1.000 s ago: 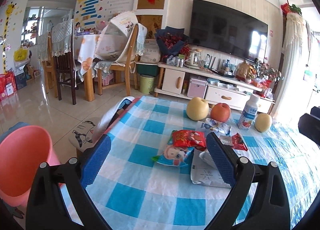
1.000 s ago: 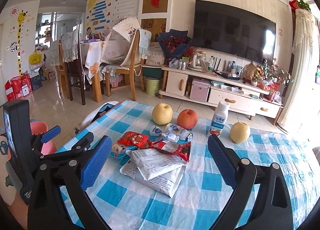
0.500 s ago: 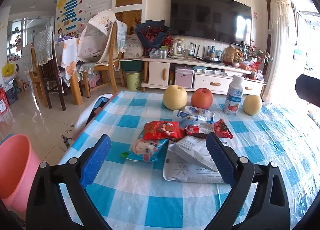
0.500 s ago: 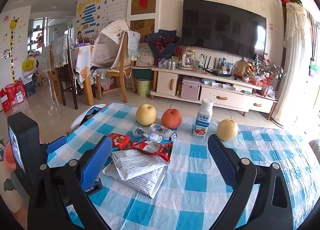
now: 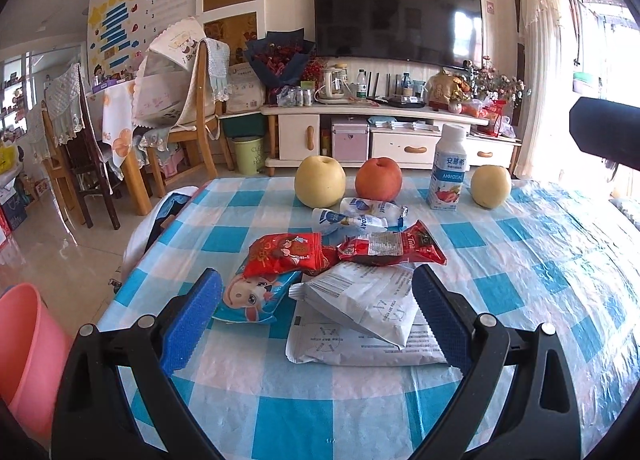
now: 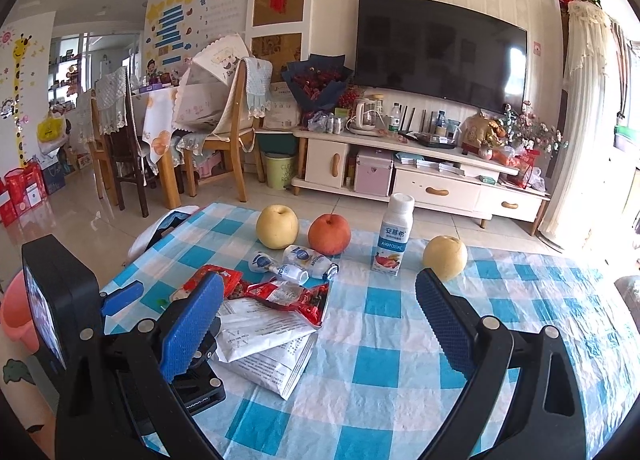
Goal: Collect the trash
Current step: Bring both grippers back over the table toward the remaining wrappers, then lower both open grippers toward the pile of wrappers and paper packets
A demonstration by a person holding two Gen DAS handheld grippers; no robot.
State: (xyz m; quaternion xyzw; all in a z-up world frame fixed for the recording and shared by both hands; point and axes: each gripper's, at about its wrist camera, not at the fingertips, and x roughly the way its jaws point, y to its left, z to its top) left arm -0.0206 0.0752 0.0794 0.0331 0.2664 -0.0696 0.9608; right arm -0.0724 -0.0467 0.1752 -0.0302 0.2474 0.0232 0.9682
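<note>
From my left camera I see my left gripper point(image 5: 316, 312) held wide apart above the near part of the table point(image 5: 540, 260), gripping nothing. Between its blue pads point(image 5: 192, 320) lies the pile of wrappers. The white packet point(image 5: 360, 300) is the landmark: it rests on a larger flat white bag point(image 5: 340, 348). Touching its left edge is a blue cartoon snack bag point(image 5: 248, 296), with a red packet point(image 5: 286, 252) overlapping that. A dark red wrapper point(image 5: 392, 246) lies across the white packet's far edge. Beyond it sit two small crumpled pouches point(image 5: 356, 214), then a pear point(image 5: 320, 180), an apple point(image 5: 378, 179), a drink bottle point(image 5: 448, 168) and another pear point(image 5: 491, 186). Far left of the packet, below the table's edge, stands a pink bin point(image 5: 28, 356).
</note>
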